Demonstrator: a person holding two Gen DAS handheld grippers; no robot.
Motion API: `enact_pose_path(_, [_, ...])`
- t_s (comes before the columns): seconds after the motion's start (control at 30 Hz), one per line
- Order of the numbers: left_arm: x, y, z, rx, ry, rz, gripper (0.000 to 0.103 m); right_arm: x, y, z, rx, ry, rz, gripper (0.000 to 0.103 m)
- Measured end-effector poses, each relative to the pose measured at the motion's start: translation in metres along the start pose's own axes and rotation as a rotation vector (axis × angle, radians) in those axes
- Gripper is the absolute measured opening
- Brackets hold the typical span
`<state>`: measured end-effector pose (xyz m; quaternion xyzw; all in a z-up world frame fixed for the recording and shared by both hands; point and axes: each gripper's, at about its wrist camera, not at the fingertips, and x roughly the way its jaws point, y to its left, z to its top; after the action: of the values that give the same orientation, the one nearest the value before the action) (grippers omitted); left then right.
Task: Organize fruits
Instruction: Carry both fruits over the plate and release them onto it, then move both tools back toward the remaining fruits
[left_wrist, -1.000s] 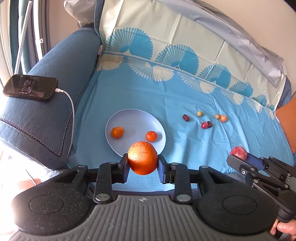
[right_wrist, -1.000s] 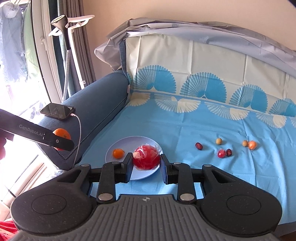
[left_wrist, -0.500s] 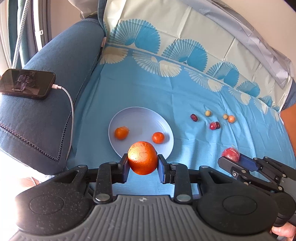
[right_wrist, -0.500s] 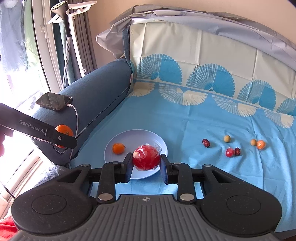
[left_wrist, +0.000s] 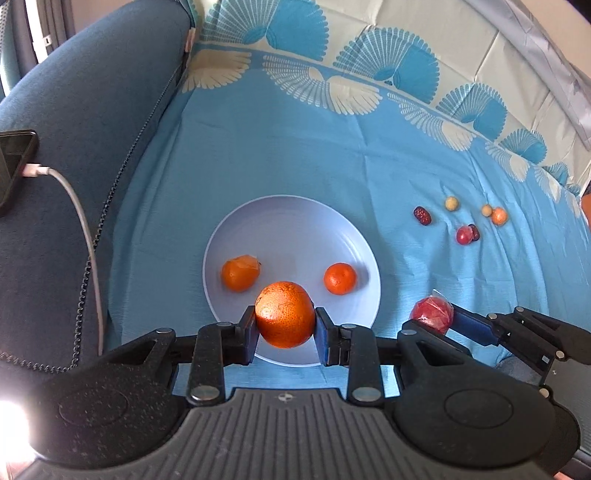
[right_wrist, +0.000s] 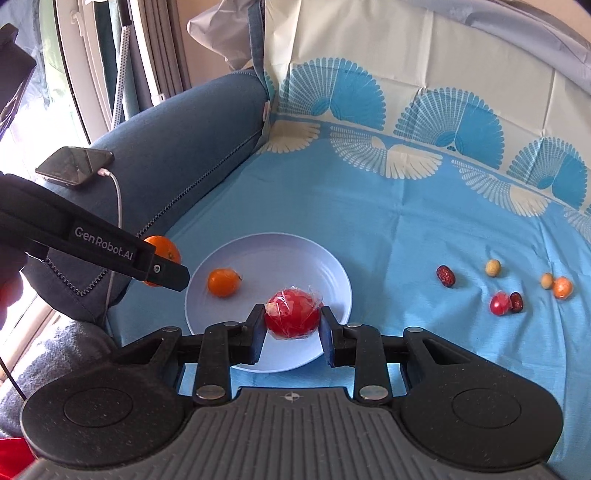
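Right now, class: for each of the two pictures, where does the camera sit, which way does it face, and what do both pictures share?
Left wrist: sits behind the left claw, facing down at the plate; its fingers clamp the big orange.
Right wrist: sits behind the right claw, facing the sofa back; it clamps the wrapped red fruit.
Shared: plate, phone, small fruits, and each shows the other claw.

left gripper (left_wrist: 285, 328): jaws clamped, loaded | right gripper (right_wrist: 292, 322): jaws clamped, loaded

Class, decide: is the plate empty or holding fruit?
Holding fruit: two small oranges lie on the plate; neither gripper touches them.
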<state>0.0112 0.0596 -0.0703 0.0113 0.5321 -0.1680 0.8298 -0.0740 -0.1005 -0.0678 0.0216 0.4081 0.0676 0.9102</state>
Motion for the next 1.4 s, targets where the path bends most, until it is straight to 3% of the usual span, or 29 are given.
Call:
enact_pose_path(0.4, [0.078, 0.006, 0.011, 0.035, 0.094, 0.049, 0.034, 0.080, -0.002, -0.005, -0.079, 0.141, 0.011, 0.032])
enact_pose_path(0.47, [0.079, 0.009, 0.015, 0.036, 0.084, 0.018, 0.048, 0.085, -0.001, -0.004, -0.089, 0.148, 0.007, 0.033])
enact_pose_path(0.5, [0.077, 0.010, 0.017, 0.038, 0.077, -0.006, 0.076, 0.087, -0.001, -0.003, -0.094, 0.148, -0.003, 0.033])
enact_pose_path(0.53, [0.070, 0.012, 0.020, 0.026, 0.051, -0.010, 0.096, 0.086, -0.001, -0.001, -0.102, 0.151, -0.006, 0.040])
enact_pose_path(0.57, [0.061, 0.013, 0.021, 0.009, 0.010, -0.008, 0.100, 0.083, -0.001, 0.002, -0.104, 0.144, -0.008, 0.046])
enact_pose_path(0.6, [0.050, 0.015, 0.022, -0.004, -0.026, -0.009, 0.103, 0.077, -0.002, 0.004, -0.102, 0.131, -0.012, 0.061])
enact_pose_path(0.63, [0.039, 0.017, 0.023, -0.007, -0.046, -0.015, 0.103, 0.068, -0.004, 0.007, -0.103, 0.116, -0.017, 0.076])
enact_pose_path(0.7, [0.019, 0.020, 0.022, -0.007, -0.056, 0.000, 0.103, 0.045, -0.005, 0.010, -0.110, 0.082, -0.020, 0.089])
enact_pose_path(0.8, [-0.014, 0.020, 0.006, -0.010, -0.079, 0.060, 0.103, 0.005, -0.004, 0.006, -0.118, 0.040, -0.017, 0.098])
enact_pose_path(0.93, [-0.051, 0.015, -0.018, -0.010, -0.089, 0.158, 0.103, -0.043, 0.000, -0.006, -0.076, -0.009, -0.038, 0.102])
enact_pose_path(1.07, [-0.081, 0.014, -0.036, -0.082, -0.104, 0.172, 0.103, -0.081, 0.009, -0.014, -0.024, -0.095, -0.080, 0.102])
enact_pose_path(1.2, [-0.106, 0.010, -0.051, -0.120, -0.131, 0.190, 0.103, -0.111, 0.016, -0.016, -0.037, -0.195, -0.061, 0.102])
enact_pose_path(1.4, [-0.133, 0.000, -0.070, -0.112, -0.150, 0.198, 0.103, -0.144, 0.013, -0.024, -0.007, -0.264, -0.070, 0.102])
